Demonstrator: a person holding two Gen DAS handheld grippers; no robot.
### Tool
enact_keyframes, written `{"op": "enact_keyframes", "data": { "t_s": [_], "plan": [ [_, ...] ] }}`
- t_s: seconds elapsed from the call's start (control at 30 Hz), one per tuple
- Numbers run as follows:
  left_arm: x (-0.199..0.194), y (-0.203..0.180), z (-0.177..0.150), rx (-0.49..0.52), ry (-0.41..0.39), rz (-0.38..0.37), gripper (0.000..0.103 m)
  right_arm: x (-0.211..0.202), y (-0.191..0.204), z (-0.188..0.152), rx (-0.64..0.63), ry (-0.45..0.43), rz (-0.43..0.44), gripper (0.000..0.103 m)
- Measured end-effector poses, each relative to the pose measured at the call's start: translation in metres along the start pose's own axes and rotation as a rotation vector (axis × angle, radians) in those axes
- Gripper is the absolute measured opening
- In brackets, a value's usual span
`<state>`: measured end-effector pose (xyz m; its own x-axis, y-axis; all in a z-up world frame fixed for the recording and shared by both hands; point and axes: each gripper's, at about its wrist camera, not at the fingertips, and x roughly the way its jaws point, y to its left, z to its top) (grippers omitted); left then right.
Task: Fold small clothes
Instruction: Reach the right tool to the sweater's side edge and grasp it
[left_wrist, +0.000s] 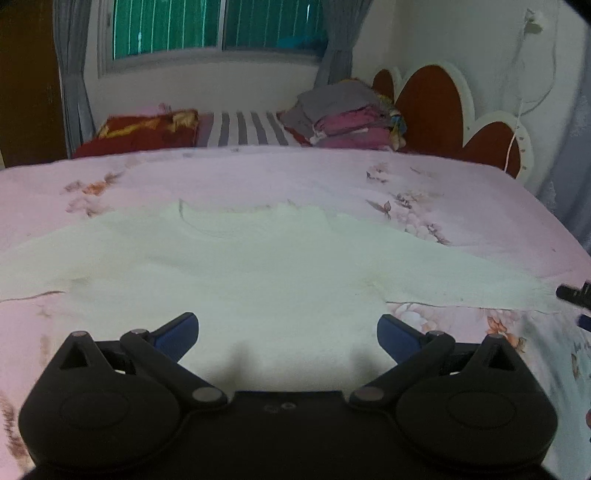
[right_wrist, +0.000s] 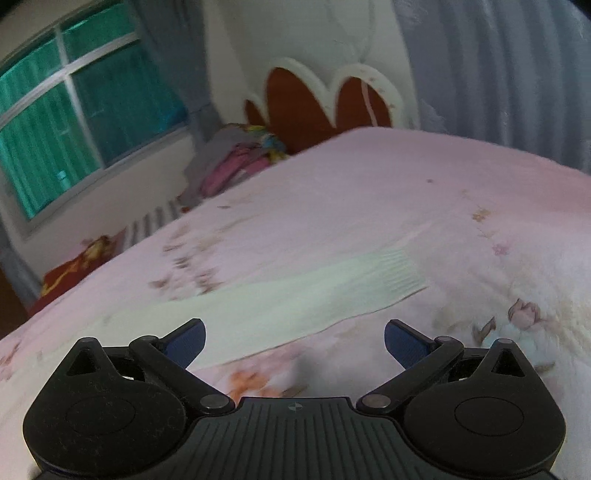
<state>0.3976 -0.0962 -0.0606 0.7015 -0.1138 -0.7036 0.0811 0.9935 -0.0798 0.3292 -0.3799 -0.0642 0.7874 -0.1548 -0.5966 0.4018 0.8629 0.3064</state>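
Sweater (left_wrist: 258, 266) lies flat on the pink bedsheet (left_wrist: 258, 170), sleeves running nine to three. My left gripper (left_wrist: 287, 332), fingers wide apart, hovers over its body; my right gripper (right_wrist: 294, 339), also apart, has the sleeve cuff (right_wrist: 399, 273) at one o'clock.

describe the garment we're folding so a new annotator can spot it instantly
Start at the bed with the pink floral sheet. The pale green long-sleeved top lies spread flat across its near half, directly ahead of the open left hand-held gripper, sleeves out to both sides. Unlike the stack of folded clothes by the headboard, it is unfolded, a single plain light colour, with a ribbed cuff.
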Motion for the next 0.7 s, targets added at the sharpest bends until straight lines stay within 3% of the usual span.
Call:
{"op": "enact_keyframes", "data": {
  "t_s": [0.07,0.23,0.3,0.5,0.7],
  "plan": [
    [0.011,-0.006,0.002,0.001,0.018,0.007,0.103,0.019,-0.015,0.004,0.024,0.028,-0.011,0.064],
    [0.03,-0.01,0.006,-0.005,0.061,0.018,0.103,0.049,-0.05,0.009,0.111,0.057,-0.033,0.063],
    [0.033,-0.012,0.008,-0.007,0.069,0.033,0.103,0.061,-0.062,0.012,0.152,0.079,-0.03,0.041],
    [0.037,-0.002,0.016,-0.088,0.064,0.01,0.103,0.081,-0.09,0.017,0.287,0.111,-0.026,0.039],
    [0.039,0.003,0.021,-0.106,0.067,0.083,0.103,0.079,-0.105,0.02,0.384,0.096,-0.013,0.039]
  ]
}}
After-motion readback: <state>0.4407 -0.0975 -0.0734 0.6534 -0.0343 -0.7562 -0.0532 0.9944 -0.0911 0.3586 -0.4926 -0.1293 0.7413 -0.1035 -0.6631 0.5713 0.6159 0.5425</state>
